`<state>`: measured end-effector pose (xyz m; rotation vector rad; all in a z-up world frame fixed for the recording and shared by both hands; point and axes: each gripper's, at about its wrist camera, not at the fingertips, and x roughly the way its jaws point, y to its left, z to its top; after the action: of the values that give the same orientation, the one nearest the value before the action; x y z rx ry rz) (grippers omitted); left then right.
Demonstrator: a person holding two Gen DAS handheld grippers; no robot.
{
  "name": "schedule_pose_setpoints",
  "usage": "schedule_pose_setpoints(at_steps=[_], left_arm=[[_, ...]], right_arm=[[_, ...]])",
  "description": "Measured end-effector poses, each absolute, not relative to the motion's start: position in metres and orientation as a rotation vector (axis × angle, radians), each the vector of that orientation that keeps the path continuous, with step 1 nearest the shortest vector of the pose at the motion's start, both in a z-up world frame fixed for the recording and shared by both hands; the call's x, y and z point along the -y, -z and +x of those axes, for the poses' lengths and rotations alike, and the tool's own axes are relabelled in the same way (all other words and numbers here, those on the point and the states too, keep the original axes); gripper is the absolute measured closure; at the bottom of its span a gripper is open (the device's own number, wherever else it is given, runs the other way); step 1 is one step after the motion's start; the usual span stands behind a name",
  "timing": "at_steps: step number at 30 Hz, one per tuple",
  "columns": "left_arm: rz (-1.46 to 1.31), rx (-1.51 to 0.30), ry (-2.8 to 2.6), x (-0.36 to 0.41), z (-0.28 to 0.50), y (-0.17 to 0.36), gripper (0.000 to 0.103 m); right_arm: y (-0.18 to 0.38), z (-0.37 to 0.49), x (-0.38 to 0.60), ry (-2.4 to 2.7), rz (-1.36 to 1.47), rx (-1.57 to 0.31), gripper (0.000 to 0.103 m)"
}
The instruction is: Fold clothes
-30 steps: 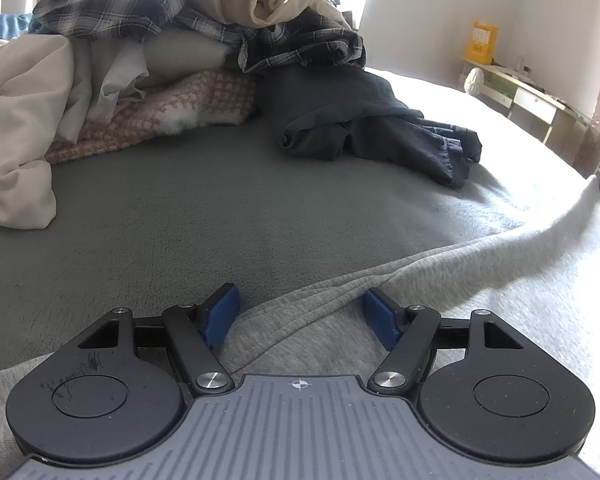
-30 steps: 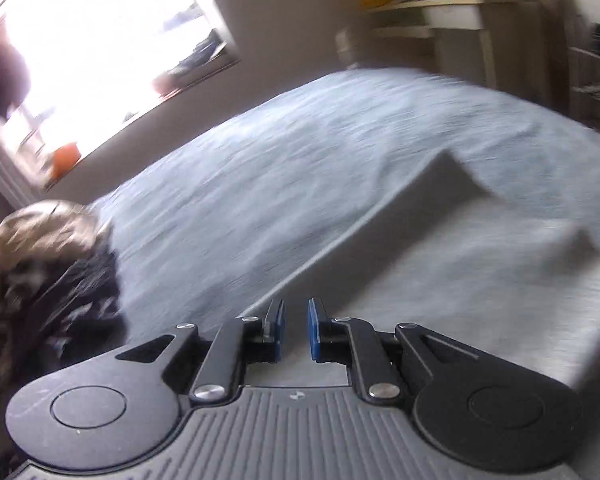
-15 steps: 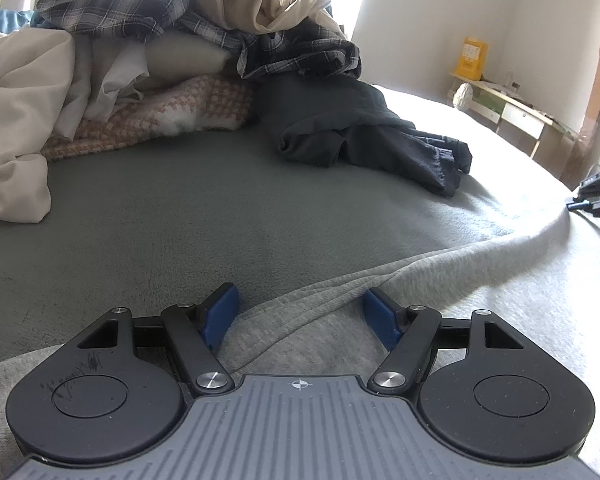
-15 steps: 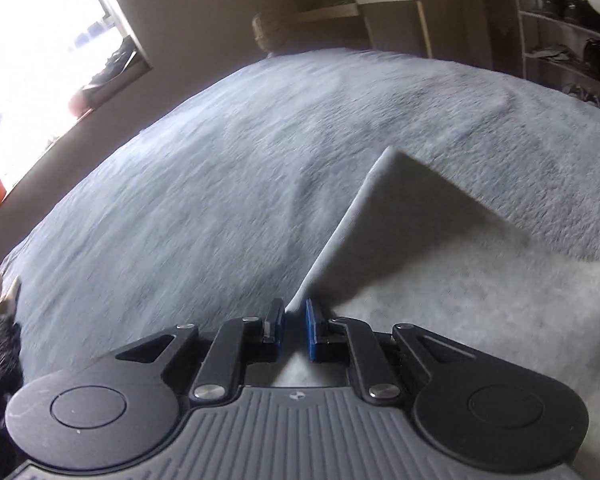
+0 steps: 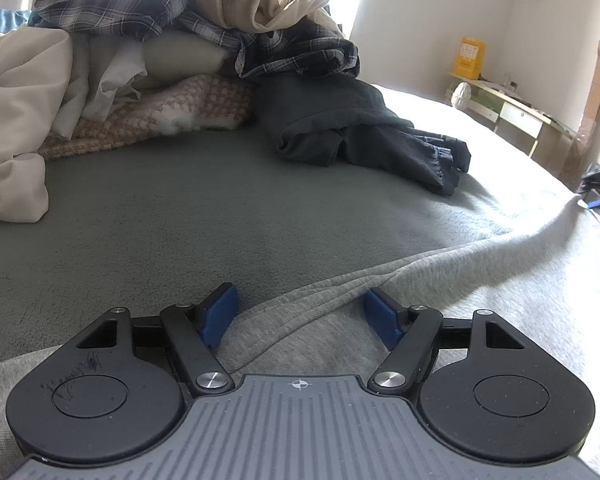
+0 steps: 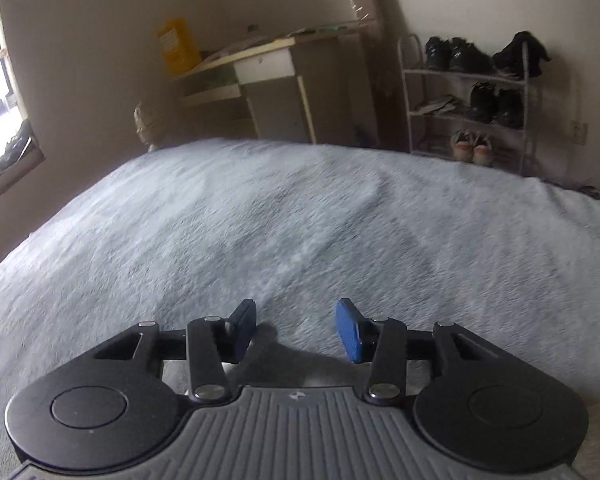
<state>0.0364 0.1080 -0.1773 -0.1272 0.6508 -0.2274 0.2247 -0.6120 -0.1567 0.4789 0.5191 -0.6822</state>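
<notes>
We note the left gripper (image 5: 300,312) wide open, low over the near hem of the grey garment (image 5: 480,280), cloth lying between its blue pads (image 5: 220,314) but not clamped. The garment spreads flat rightward across the bed blanket (image 5: 180,220). The right gripper (image 6: 296,330) is also open, holding nothing, above bare blanket (image 6: 300,208). A heap of clothes (image 5: 160,48) sits far left.

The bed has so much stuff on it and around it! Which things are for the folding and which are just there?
For the folding:
- grey garment
- left gripper
- right gripper
- pile of clothes
- dark garment

Just lying about:
- desk
- yellow box
- shoe rack
</notes>
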Motion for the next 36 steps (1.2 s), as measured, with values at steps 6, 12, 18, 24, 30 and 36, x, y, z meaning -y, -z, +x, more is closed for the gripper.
schedule_pose_setpoints(at_steps=[6, 12, 18, 24, 30, 36], left_arm=[[-0.124, -0.658, 0.219, -0.106, 0.038, 0.177, 0.028], [-0.159, -0.675, 0.202, -0.106, 0.041, 0.169, 0.028], [-0.196, -0.612, 0.188, -0.109, 0.024, 0.134, 0.028], [-0.153, -0.654, 0.268, -0.101, -0.025, 0.108, 0.028], [-0.102, -0.782, 0.251, -0.105, -0.072, 0.121, 0.028], [-0.173, -0.838, 0.153, -0.135, -0.084, 0.124, 0.028]], right_arm=[[0.116, 0.145, 0.645, 0.868, 0.514, -0.414, 0.054], [0.074, 0.06, 0.658, 0.898, 0.591, -0.379, 0.053], [0.083, 0.036, 0.607, 0.505, 0.694, -0.572, 0.053], [0.117, 0.035, 0.534, 0.046, 0.72, -0.81, 0.054], [0.165, 0.03, 0.529, 0.117, 0.686, -0.834, 0.058], [0.163, -0.024, 0.619, 0.609, 0.967, -0.601, 0.058]])
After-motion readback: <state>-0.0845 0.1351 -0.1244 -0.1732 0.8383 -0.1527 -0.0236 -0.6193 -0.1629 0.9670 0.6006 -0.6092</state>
